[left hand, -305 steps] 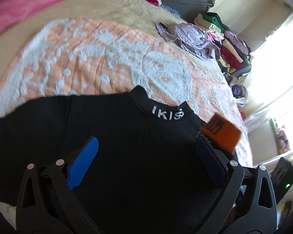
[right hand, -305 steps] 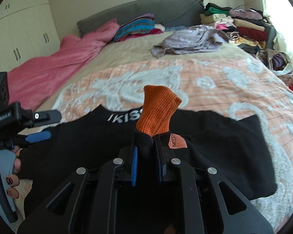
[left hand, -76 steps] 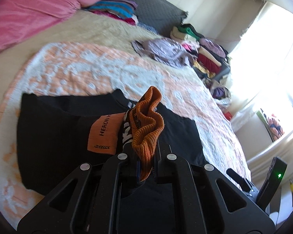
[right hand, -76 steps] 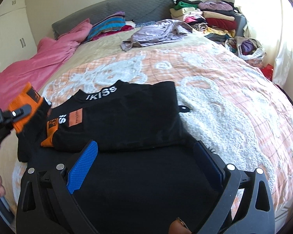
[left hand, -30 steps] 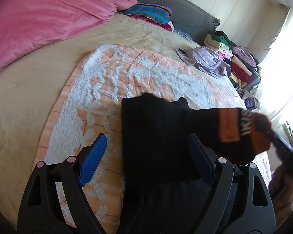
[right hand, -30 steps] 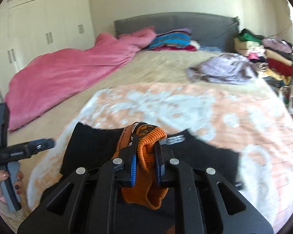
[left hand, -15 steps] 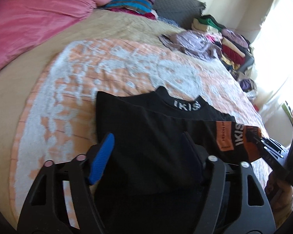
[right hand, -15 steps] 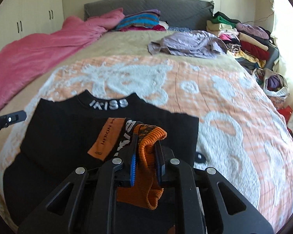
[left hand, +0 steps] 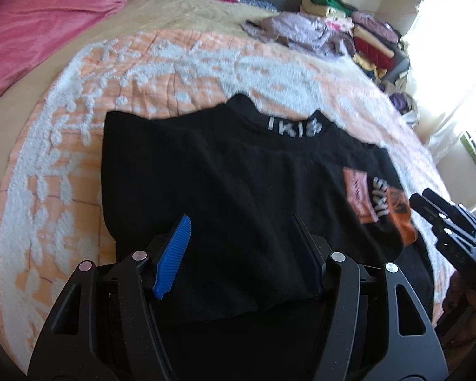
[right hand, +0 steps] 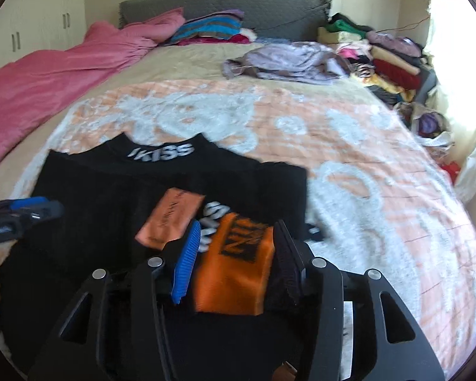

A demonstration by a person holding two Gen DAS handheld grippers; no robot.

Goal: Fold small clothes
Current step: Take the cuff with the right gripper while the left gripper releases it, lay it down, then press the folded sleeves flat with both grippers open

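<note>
A black sweater (left hand: 238, 184) with white collar lettering lies flat on the orange-and-white blanket (left hand: 161, 63), both sleeves folded across its body. Its orange cuff (right hand: 234, 270) and a peach patch (right hand: 169, 219) lie on top near the right side. My left gripper (left hand: 241, 254) is open and empty just above the sweater's lower part. My right gripper (right hand: 234, 257) is open, its fingers on either side of the orange cuff without pinching it. The right gripper also shows at the right edge of the left wrist view (left hand: 444, 222). The sweater also shows in the right wrist view (right hand: 111, 197).
A pink duvet (right hand: 47, 73) lies along the bed's left side. A crumpled lilac garment (right hand: 285, 60) and a pile of folded clothes (right hand: 380, 60) sit at the far right near the grey headboard (right hand: 222, 3). Striped folded cloth (right hand: 209, 28) lies by the headboard.
My right gripper has opened and let go of the orange cuff, which now lies flat on the sweater. The left gripper stayed open and moved a little closer over the sweater.
</note>
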